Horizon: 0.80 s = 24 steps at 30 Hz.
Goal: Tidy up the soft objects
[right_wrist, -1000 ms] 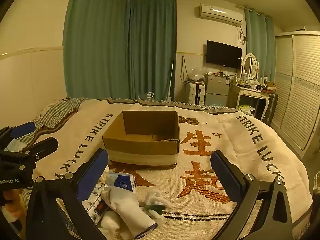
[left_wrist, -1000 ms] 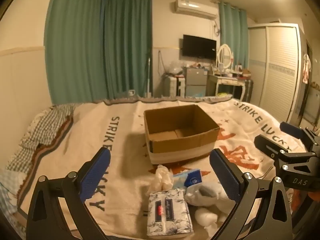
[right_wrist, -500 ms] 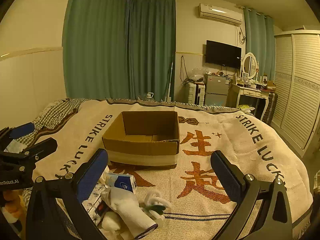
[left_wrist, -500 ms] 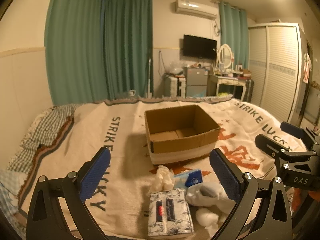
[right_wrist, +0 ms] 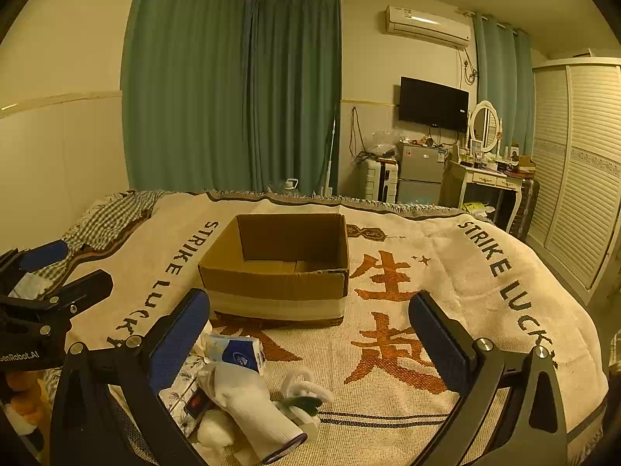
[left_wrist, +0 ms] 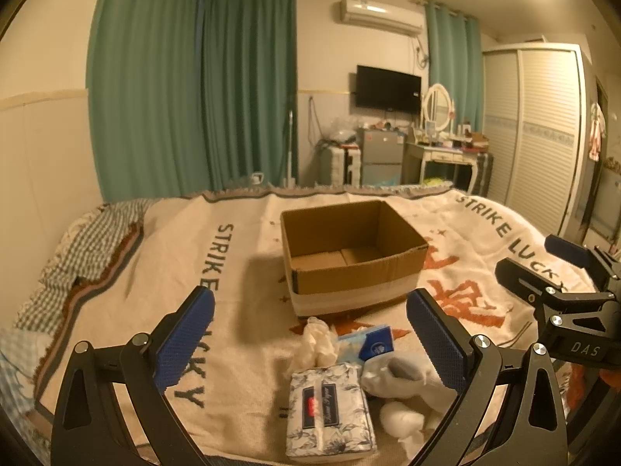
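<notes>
An open, empty cardboard box point(left_wrist: 351, 256) stands mid-bed; it also shows in the right wrist view point(right_wrist: 277, 268). In front of it lies a pile of soft things: a floral tissue pack point(left_wrist: 330, 413), a small blue tissue packet point(left_wrist: 370, 343), a white sock point(left_wrist: 399, 374), a white glove point(left_wrist: 318, 343) and cotton balls point(left_wrist: 401, 419). The right wrist view shows the sock point(right_wrist: 248, 400) and blue packet point(right_wrist: 236, 351). My left gripper point(left_wrist: 310, 343) is open and empty above the pile. My right gripper point(right_wrist: 310, 343) is open and empty, to the right of the pile.
The bed carries a cream blanket point(right_wrist: 446, 299) with lettering; a checked pillow point(left_wrist: 89, 248) lies at the left. An orange plush toy point(right_wrist: 21, 396) peeks out under the left gripper. Furniture and a wardrobe point(right_wrist: 582, 178) stand beyond the bed.
Both views have shifted very slightly; the objects have not moved and both grippers stay open.
</notes>
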### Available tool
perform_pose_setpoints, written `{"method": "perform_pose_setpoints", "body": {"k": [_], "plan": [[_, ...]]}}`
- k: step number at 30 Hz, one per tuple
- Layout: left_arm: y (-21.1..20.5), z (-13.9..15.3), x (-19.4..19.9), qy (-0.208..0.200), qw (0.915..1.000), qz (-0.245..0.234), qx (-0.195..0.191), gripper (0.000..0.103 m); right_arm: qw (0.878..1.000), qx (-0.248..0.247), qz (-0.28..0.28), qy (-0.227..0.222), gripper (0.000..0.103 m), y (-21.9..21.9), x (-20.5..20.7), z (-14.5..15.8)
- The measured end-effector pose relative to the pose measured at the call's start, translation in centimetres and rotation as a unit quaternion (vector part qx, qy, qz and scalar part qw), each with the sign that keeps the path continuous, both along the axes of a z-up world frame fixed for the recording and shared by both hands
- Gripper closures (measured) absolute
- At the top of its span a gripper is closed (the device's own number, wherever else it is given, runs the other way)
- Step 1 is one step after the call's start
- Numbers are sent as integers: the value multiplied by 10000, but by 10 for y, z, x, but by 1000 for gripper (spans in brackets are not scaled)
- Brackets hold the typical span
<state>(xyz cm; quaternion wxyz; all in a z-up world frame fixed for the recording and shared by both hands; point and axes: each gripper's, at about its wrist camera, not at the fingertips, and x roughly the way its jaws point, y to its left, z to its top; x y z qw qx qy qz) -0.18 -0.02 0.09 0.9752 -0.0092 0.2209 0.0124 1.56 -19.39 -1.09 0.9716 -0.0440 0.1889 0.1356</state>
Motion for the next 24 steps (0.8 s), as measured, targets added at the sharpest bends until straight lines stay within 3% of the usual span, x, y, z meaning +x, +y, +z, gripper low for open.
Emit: {"method": "perform_pose_setpoints", "body": {"k": [24], "plan": [[-1,-2,0,13,10000,2,-9,2,10000,-12,7,-7,0,1,-1,-4]]}}
